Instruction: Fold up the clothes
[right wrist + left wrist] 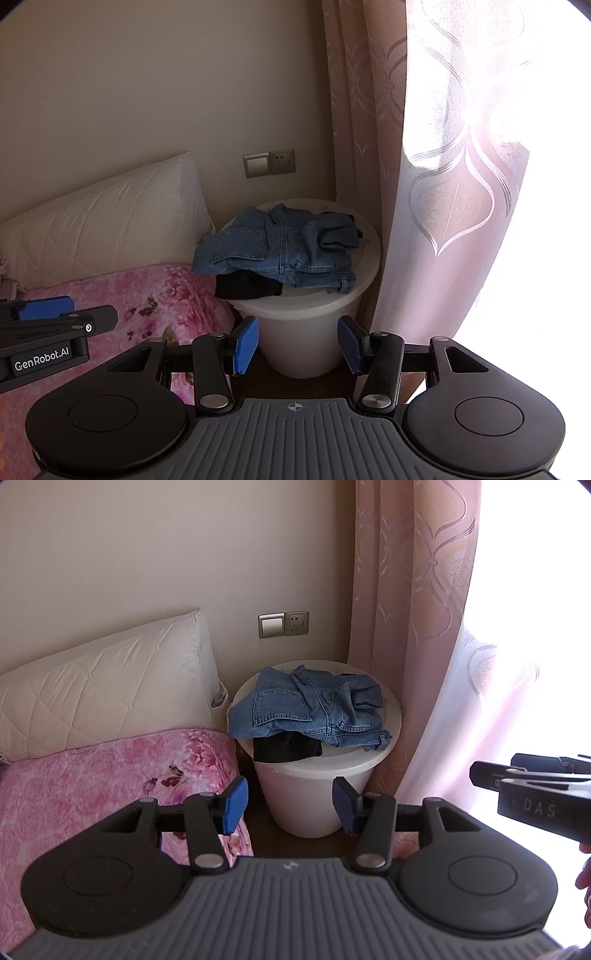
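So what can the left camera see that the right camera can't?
Only the left wrist view shows the right gripper from the side, with a bit of the person's hand at the edge. Only the right wrist view shows the left gripper from the side, with its GenRobot.AI label. Both show the blue jeans piled over something black on the white bucket, the pink floral bedcover, white pillow, wall switch and socket and pink curtain. Both jaws stand open, holding nothing.
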The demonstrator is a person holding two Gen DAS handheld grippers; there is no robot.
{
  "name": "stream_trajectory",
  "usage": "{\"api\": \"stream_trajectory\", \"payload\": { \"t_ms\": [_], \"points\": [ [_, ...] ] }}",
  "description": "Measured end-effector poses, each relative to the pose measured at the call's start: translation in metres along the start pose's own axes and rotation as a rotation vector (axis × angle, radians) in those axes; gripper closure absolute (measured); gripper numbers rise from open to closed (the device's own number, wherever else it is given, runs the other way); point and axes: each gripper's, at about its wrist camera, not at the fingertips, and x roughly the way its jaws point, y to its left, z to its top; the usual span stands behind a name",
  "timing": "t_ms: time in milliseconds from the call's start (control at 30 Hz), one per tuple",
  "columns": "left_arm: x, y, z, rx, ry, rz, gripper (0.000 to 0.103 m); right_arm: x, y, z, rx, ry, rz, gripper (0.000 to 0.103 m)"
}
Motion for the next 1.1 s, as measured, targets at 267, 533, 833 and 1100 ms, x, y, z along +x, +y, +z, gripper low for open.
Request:
{"api": "stream_trajectory", "payload": {
  "t_ms": [267, 533, 833, 1100],
  "points": [
    [0.004, 0.003, -0.003, -0.009, 0.012, 0.003, 0.057, 0.006, 0.008, 0.0, -0.001, 0.002, -0.002, 0.051],
    [0.016, 0.014, -0.024, -0.026, 0.023, 0.001, 0.057, 0.014, 0.013, -0.003, -0.003, 0.017, -0.008, 0.051],
    [0.016, 0.025, -0.033, -0.052, 0.027, 0.003, 0.057, 0.024, 0.022, -0.006, -0.015, 0.027, -0.012, 0.051],
    [0.017, 0.037, -0.026, -0.065, 0.037, 0.02, 0.056, 0.031, 0.029, -0.002, -0.022, 0.028, -0.005, 0.051]
  ]
}}
